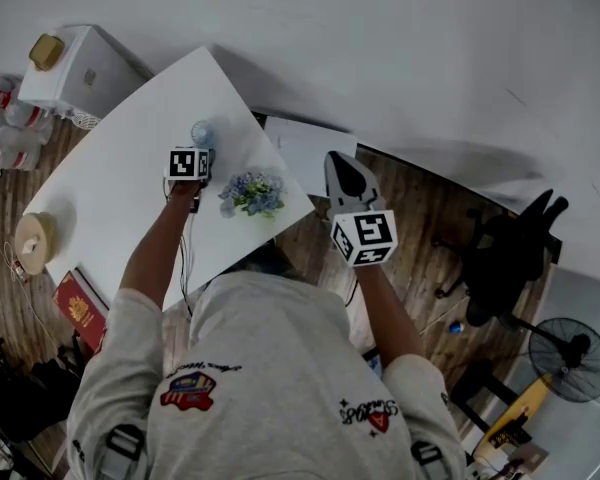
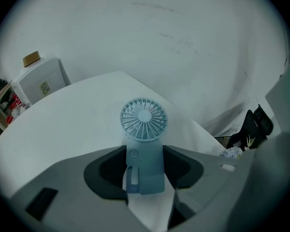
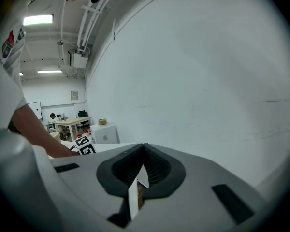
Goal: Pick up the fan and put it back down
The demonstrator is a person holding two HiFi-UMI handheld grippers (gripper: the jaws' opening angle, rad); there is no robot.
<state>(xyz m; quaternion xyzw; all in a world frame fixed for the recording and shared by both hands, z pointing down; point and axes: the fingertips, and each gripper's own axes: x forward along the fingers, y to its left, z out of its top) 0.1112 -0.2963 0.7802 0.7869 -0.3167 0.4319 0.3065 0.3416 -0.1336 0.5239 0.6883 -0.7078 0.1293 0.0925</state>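
Head view: one white table (image 1: 110,183) carries one small blue fan (image 1: 202,132), one bunch of blue flowers (image 1: 252,193) at 4 o'clock from it, and one beige roll (image 1: 33,240) at the table's 8 o'clock end. Two grippers are present. The left gripper (image 1: 200,148) sits at the fan, at 6 o'clock of it; the right gripper (image 1: 342,163) hangs past the table edge, at 3 o'clock from the flowers. This view does not resolve either pair of jaws.

Left gripper view supplies that detail. The fan (image 2: 144,144) stands upright on the table, round grille up, and the left gripper (image 2: 145,164) has both dark pads against the sides of its body, pinching it.

Right gripper view shows the right gripper (image 3: 142,170) with jaws pressed together and nothing between them. Only this view shows the room beyond, with ceiling lights and a desk at 9 o'clock.

Pose: left arm reaches straight out over the table with the tool pitched steeply down; right forearm is extended, its tool near level and facing the wall.
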